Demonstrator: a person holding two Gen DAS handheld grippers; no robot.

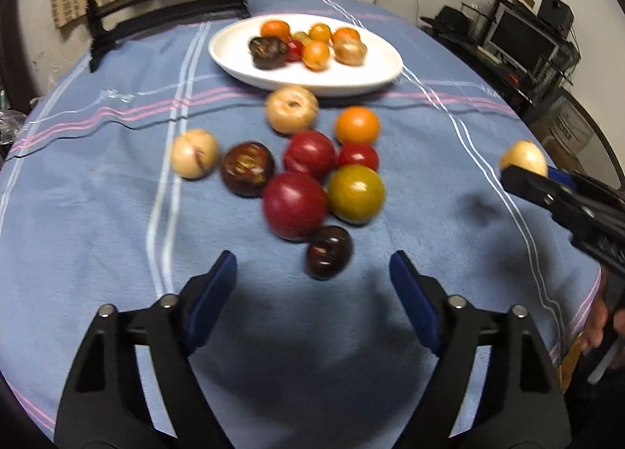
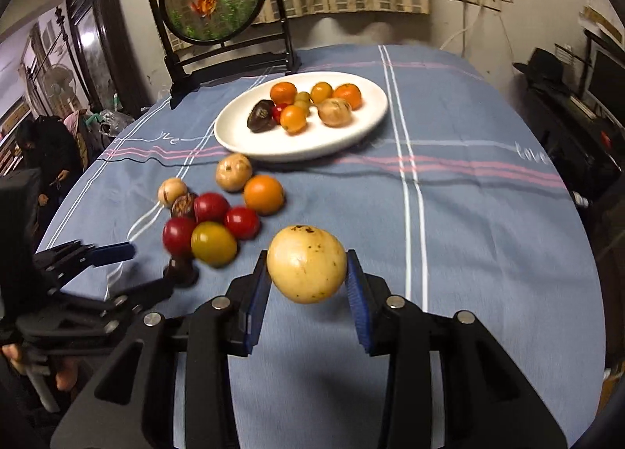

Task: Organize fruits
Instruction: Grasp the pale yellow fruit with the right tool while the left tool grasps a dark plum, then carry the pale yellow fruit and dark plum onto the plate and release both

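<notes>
My right claw (image 2: 308,285) is clamped on a pale fruit (image 2: 306,263) above the counter (image 2: 468,253); my left claw (image 1: 312,285) gapes, empty, before the loose pile (image 1: 312,171); beyond, the plate (image 1: 242,58) holds oranges and darker fruit, blurred, partly overlapping.

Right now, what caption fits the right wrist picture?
Right gripper holds a pale yellow fruit above the blue tablecloth, white plate of fruit ahead.
</notes>
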